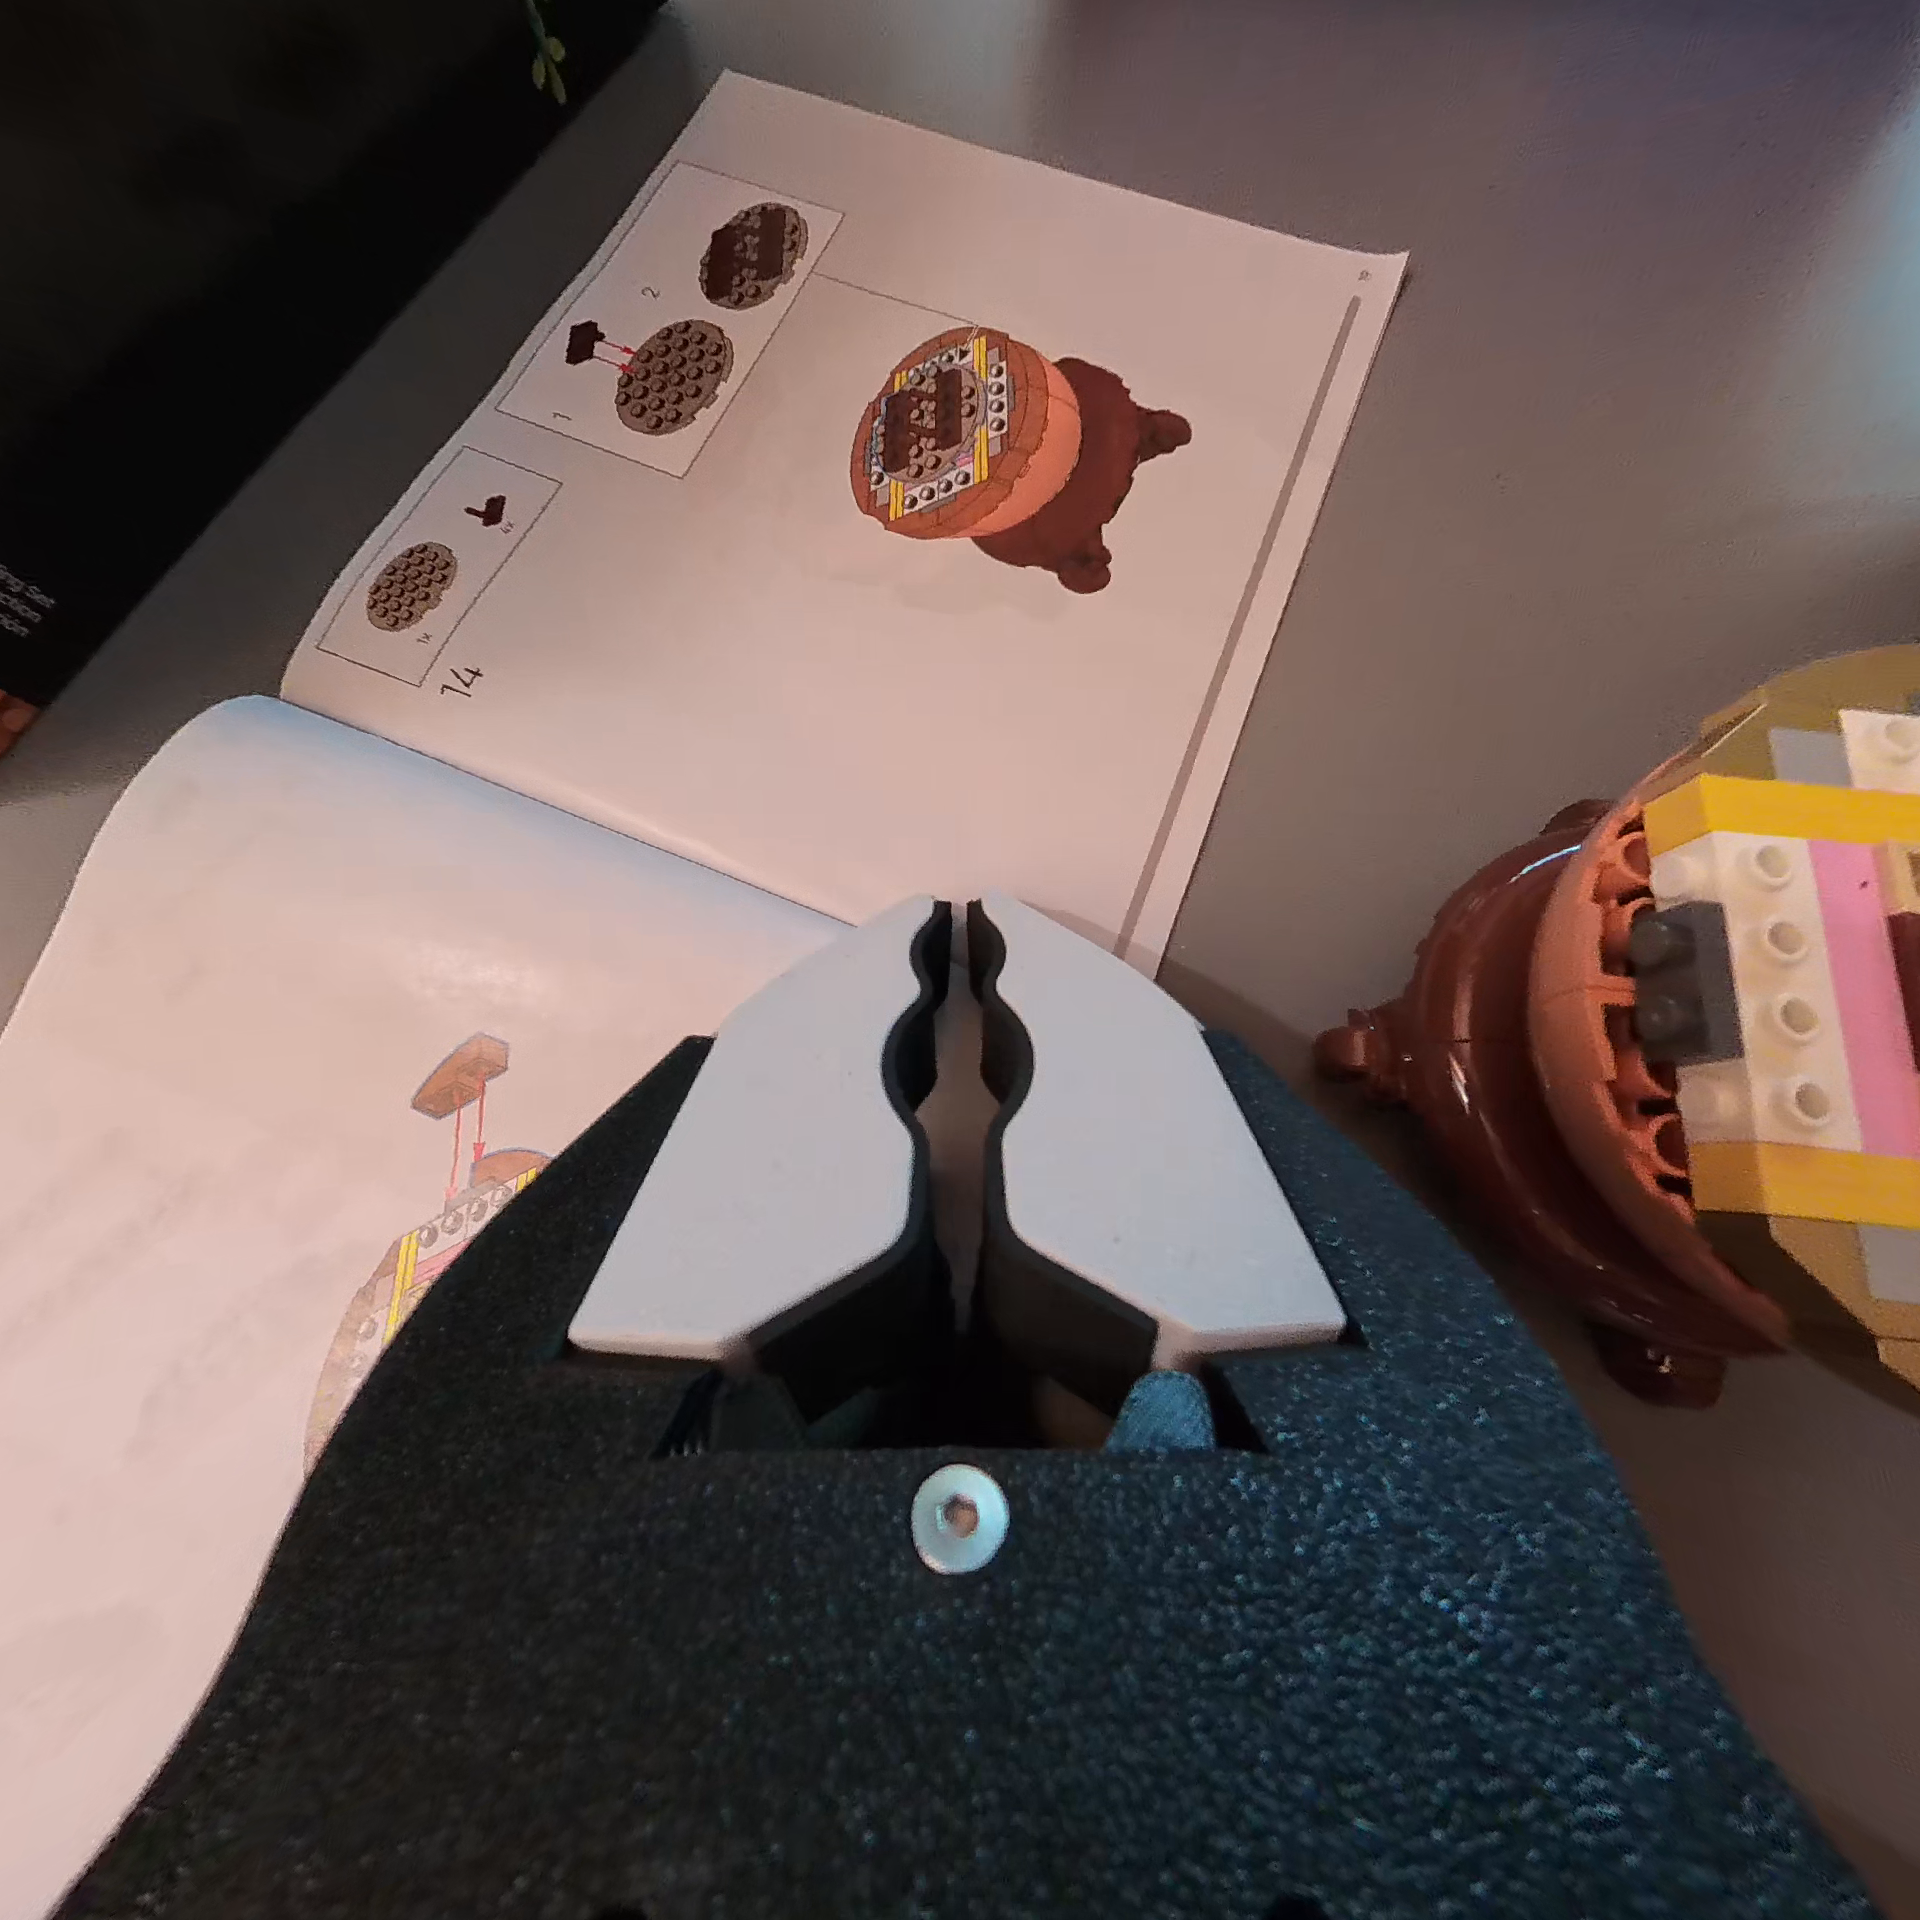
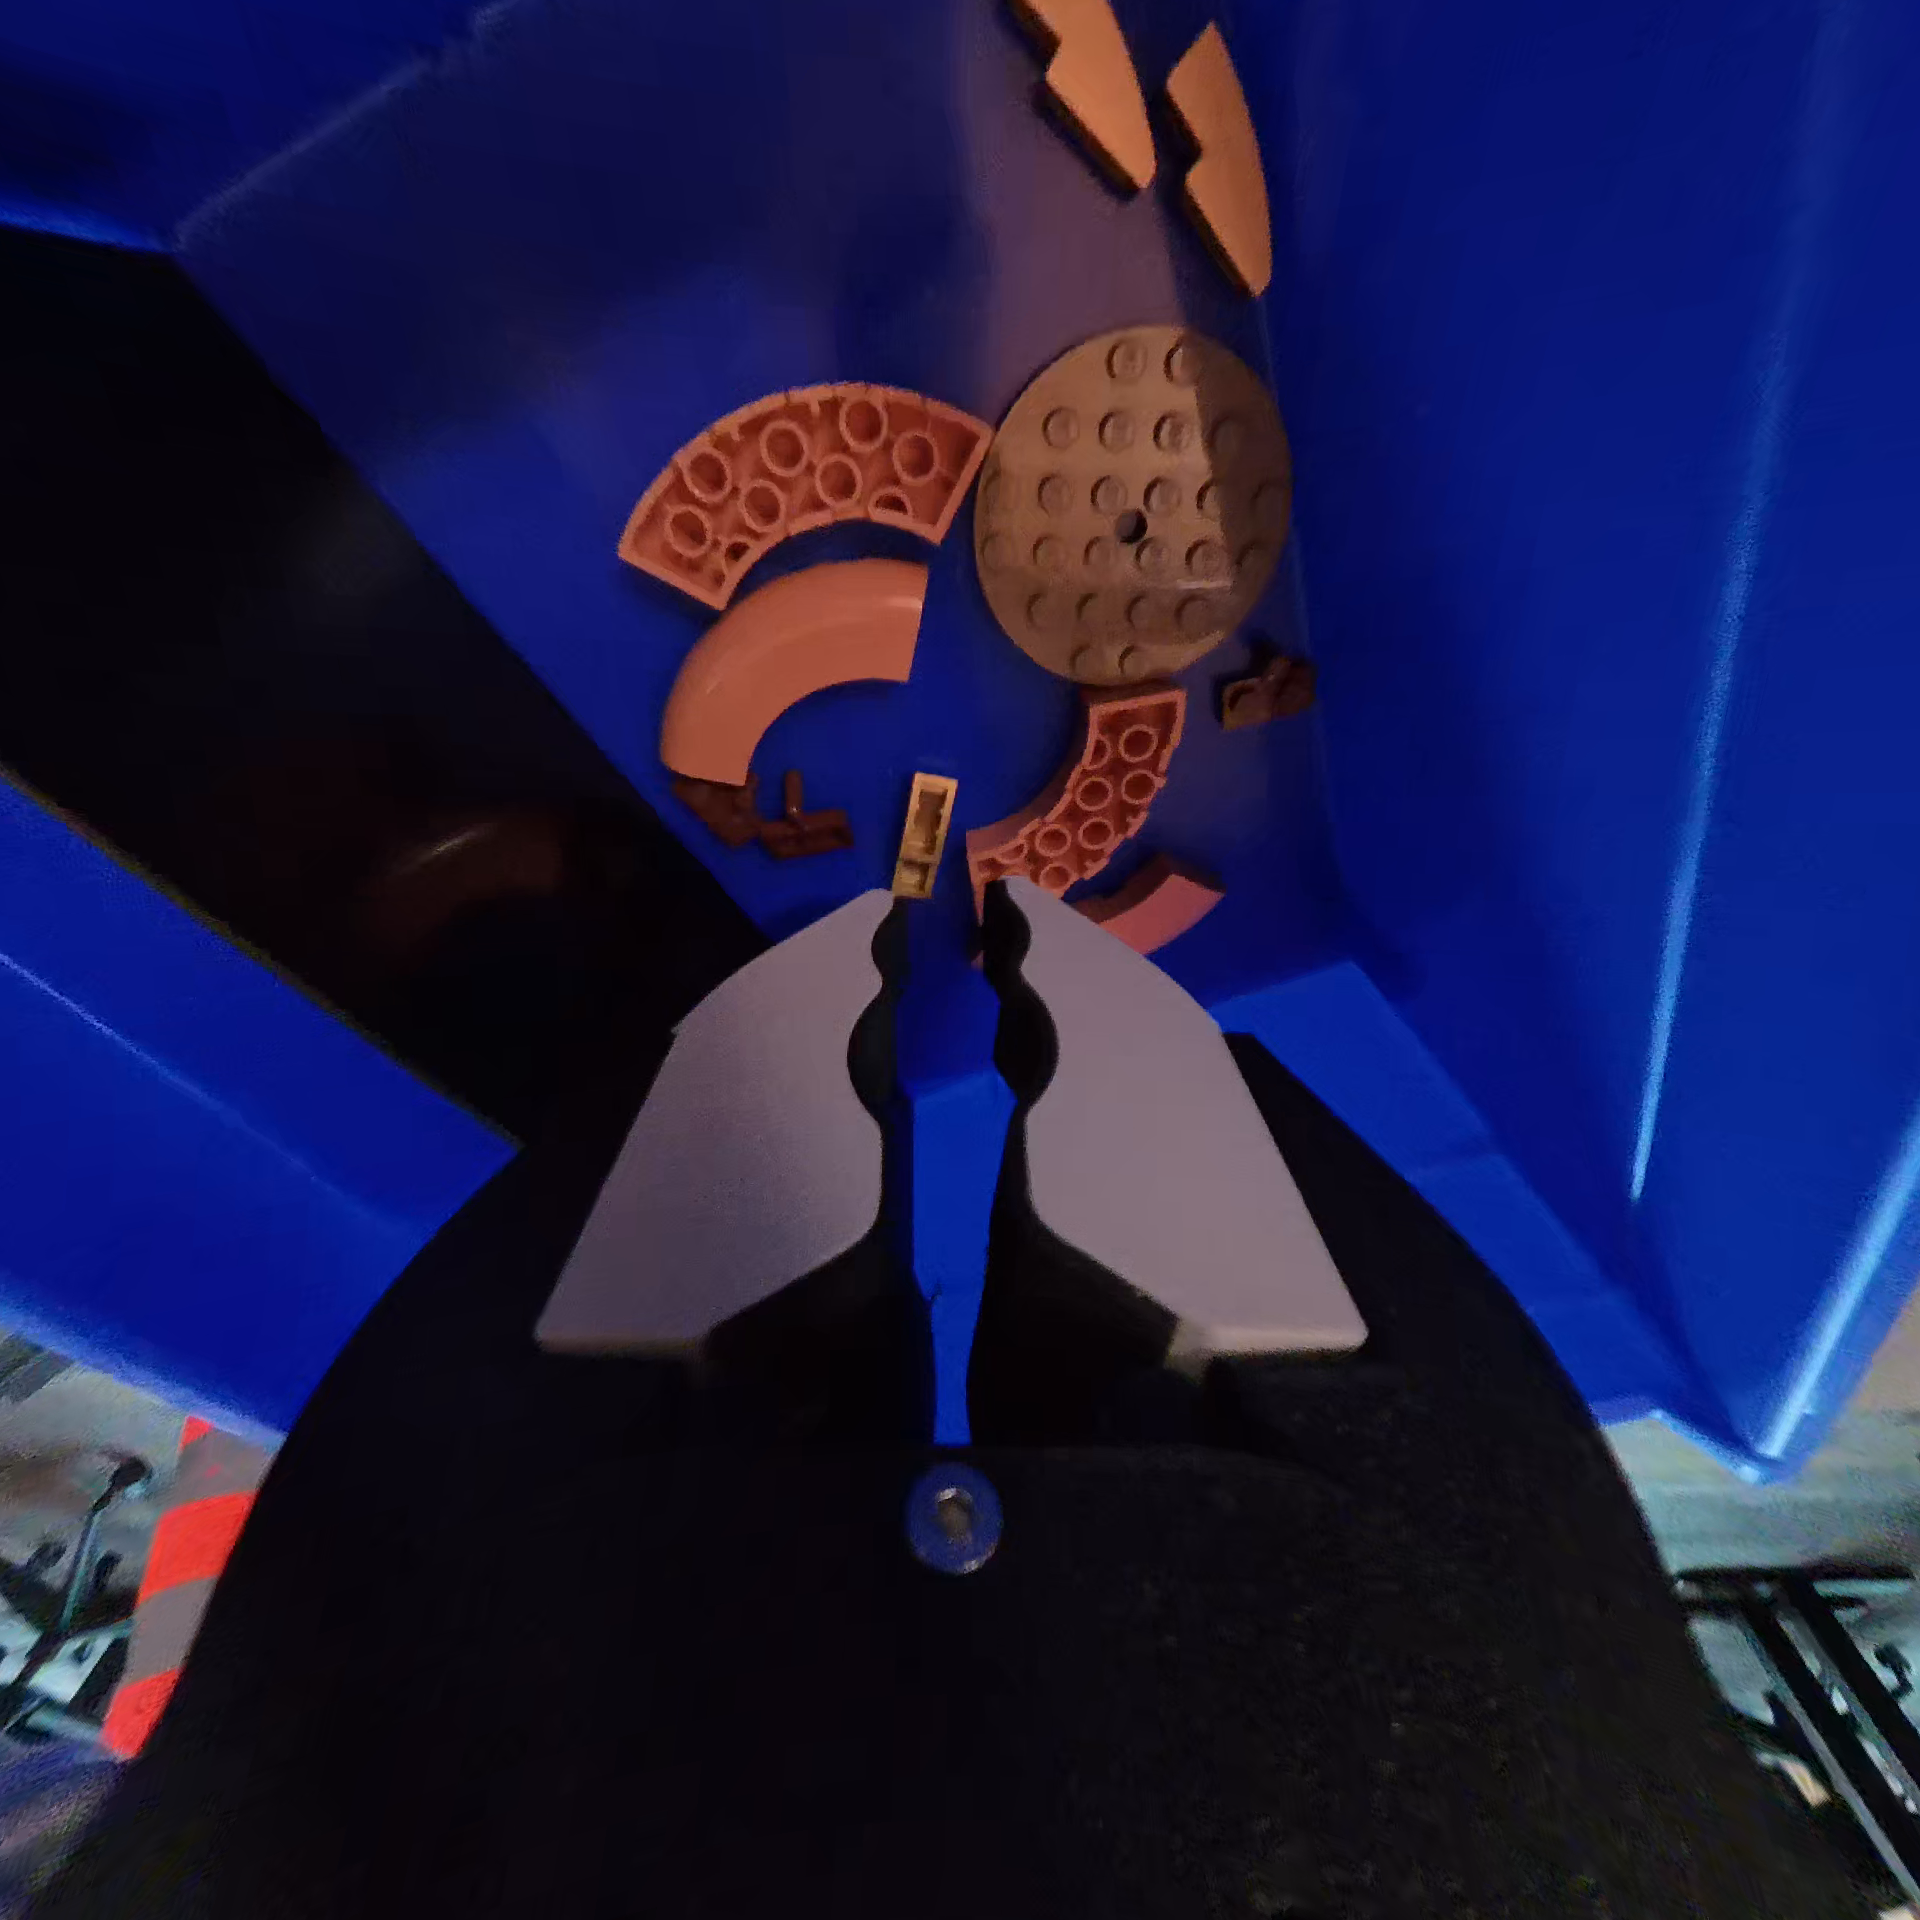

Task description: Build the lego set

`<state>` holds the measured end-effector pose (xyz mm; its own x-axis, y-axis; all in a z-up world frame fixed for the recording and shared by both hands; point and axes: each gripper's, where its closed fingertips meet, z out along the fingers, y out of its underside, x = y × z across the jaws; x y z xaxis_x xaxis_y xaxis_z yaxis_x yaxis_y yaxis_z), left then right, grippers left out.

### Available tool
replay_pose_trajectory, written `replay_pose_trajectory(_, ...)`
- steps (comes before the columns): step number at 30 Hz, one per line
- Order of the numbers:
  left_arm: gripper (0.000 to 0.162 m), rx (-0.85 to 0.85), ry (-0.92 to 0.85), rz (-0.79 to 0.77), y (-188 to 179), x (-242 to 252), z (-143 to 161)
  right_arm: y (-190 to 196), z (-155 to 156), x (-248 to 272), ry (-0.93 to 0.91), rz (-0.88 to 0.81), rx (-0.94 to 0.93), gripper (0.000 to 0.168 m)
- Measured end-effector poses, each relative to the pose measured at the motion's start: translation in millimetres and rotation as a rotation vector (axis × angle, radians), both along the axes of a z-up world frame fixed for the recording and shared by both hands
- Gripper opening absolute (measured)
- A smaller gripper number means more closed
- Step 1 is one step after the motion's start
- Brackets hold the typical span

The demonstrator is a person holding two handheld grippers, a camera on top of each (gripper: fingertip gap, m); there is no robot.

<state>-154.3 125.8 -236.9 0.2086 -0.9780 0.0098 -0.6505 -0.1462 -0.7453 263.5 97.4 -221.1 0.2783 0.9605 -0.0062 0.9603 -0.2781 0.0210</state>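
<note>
Left hand-held gripper (image 1: 958, 914), fingers together, hovers over the instruction booklet (image 1: 831, 582); right hand-held gripper (image 2: 948, 896), slightly apart, reaches into the blue bin (image 2: 1558, 623) beside a tan brick (image 2: 924, 833)

- The partly built lego model (image 1: 1662, 1049), with its brown footed base and white, yellow, pink and tan bricks, lies tipped on its side at 3 o'clock.
- In the blue bin (image 2: 1558, 623) lie a round brown studded plate (image 2: 1132, 509) at 12 o'clock, salmon curved bricks (image 2: 800, 488) at 11 o'clock and a small tan piece (image 2: 923, 833) in the middle.
</note>
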Motion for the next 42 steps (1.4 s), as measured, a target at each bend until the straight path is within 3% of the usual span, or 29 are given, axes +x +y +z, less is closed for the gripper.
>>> replay_pose_trajectory(7,0.003,0.014,0.003,0.000,0,0,0,-2,-10,-9,-0.008,0.043,-0.043,0.021)
replay_pose_trajectory(12,0.003,0.006,0.001,0.000,0,0,0,3,-18,-3,-0.074,0.058,-0.041,0.008)
replay_pose_trajectory(16,0.003,-0.003,-0.001,0.000,0,0,0,4,-11,-6,-0.033,0.050,-0.030,0.008)
replay_pose_trajectory(18,0.003,0.000,0.000,0.000,0,0,0,6,13,-23,0.091,0.015,0.004,0.008)
replay_pose_trajectory(20,0.003,0.000,0.000,0.000,0,0,0,10,54,-66,0.331,0.030,0.075,0.008)
replay_pose_trajectory(22,0.003,-0.005,-0.001,0.001,0,0,0,14,100,-121,0.584,0.114,0.153,0.007)
replay_pose_trajectory(24,0.003,-0.008,-0.002,0.001,0,0,0,9,120,-167,0.690,0.232,0.142,0.008)
replay_pose_trajectory(30,0.003,0.045,0.009,0.001,0,0,0,19,46,-221,0.254,0.511,0.012,0.008)
replay_pose_trajectory(34,0.003,0.039,0.008,0.001,0,0,0,14,6,-241,0.073,0.662,-0.034,0.008)
replay_pose_trajectory(38,0.003,0.039,0.008,0.001,0,0,0,12,-22,-249,0.018,0.716,-0.027,0.008)
replay_pose_trajectory(42,0.003,0.046,0.009,0.003,1,0,0,13,-3,-260,0.146,0.684,0.012,0.021)
